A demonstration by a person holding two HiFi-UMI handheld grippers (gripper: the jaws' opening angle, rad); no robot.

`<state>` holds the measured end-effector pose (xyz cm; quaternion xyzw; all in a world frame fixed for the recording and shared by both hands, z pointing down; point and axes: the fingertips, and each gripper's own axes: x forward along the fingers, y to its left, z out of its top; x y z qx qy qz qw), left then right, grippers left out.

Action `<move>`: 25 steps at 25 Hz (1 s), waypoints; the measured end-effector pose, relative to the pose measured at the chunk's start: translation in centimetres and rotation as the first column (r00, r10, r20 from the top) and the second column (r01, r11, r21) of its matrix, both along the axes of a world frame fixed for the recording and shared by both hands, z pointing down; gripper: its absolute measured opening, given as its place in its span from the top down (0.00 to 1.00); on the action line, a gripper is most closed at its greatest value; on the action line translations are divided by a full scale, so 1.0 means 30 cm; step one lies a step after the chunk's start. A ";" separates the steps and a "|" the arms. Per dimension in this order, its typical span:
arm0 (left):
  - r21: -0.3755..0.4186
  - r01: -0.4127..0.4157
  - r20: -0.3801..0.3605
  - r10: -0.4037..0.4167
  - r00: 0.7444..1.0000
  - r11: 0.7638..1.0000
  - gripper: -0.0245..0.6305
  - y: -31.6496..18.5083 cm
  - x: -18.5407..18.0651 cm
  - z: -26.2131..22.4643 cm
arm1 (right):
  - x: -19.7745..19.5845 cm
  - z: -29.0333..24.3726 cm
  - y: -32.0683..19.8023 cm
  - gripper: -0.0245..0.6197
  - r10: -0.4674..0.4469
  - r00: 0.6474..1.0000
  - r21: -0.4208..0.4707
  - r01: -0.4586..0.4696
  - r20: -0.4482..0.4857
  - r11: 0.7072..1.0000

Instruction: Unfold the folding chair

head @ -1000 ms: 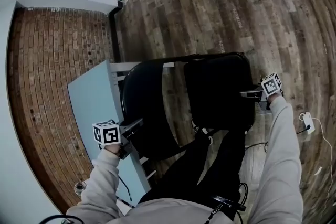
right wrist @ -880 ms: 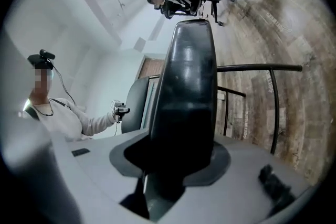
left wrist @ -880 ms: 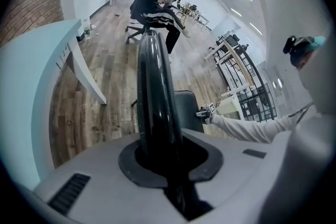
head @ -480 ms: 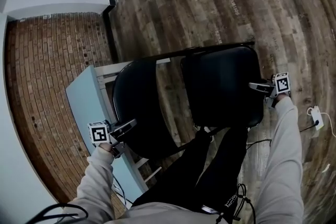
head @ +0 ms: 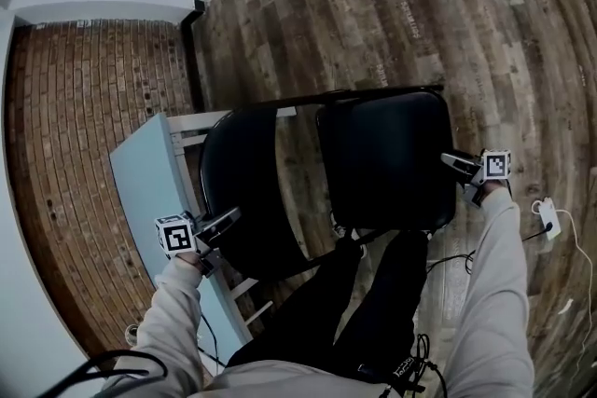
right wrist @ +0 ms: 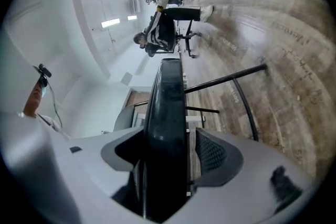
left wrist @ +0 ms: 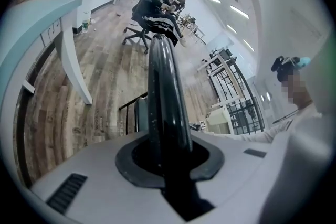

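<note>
The black folding chair stands open below me, backrest (head: 238,191) at the left, seat (head: 387,163) at the right. My left gripper (head: 220,221) is shut on the backrest's rim, and in the left gripper view that rounded black edge (left wrist: 165,92) runs straight up out of the left gripper (left wrist: 168,149). My right gripper (head: 455,162) sits at the seat's right edge. Its jaws have just been opening. In the right gripper view the seat edge (right wrist: 168,107) still lies inside the right gripper (right wrist: 173,157), with a gap beside the ribbed pad (right wrist: 216,157).
A pale blue table (head: 149,186) stands tight against the backrest on the left, with brick surface (head: 84,107) beyond it. A white power strip (head: 547,217) and cables lie on the wood floor at right. A person sits on an office chair (left wrist: 137,34) further off.
The seat has swung further from the backrest and lies flatter. My right gripper went down with it and its jaws have widened off the edge. The left gripper sank slightly, still gripping.
</note>
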<state>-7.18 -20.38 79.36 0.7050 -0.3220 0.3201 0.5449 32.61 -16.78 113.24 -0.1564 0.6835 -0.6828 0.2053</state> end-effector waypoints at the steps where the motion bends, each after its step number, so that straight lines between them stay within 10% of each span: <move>1: 0.019 -0.010 0.005 0.010 1.000 1.000 0.84 0.004 -0.007 -0.011 | 0.006 -0.006 0.008 0.50 0.001 0.999 -0.014 -0.002 -0.035 1.000; 5: 0.094 -0.069 -0.036 0.072 0.997 0.993 0.82 0.016 -0.032 -0.088 | 0.103 0.024 0.055 0.50 -0.051 0.921 -0.127 0.001 -0.386 0.992; 9: 0.132 -0.078 -0.056 0.086 0.995 0.988 0.69 0.062 -0.038 -0.097 | 0.335 -0.107 0.052 0.50 0.082 0.833 -0.151 -0.195 -0.547 0.969; 16: 0.248 0.078 -0.006 -0.079 0.997 0.966 0.55 0.209 -0.187 -0.236 | 0.469 -0.628 0.092 0.50 0.249 0.755 -0.029 -0.334 -0.607 0.942; 25: 0.439 0.169 -0.215 -0.080 0.973 0.882 0.56 0.217 -0.278 -0.640 | 0.220 -1.489 0.083 0.50 0.393 0.641 0.218 -0.337 -0.660 0.916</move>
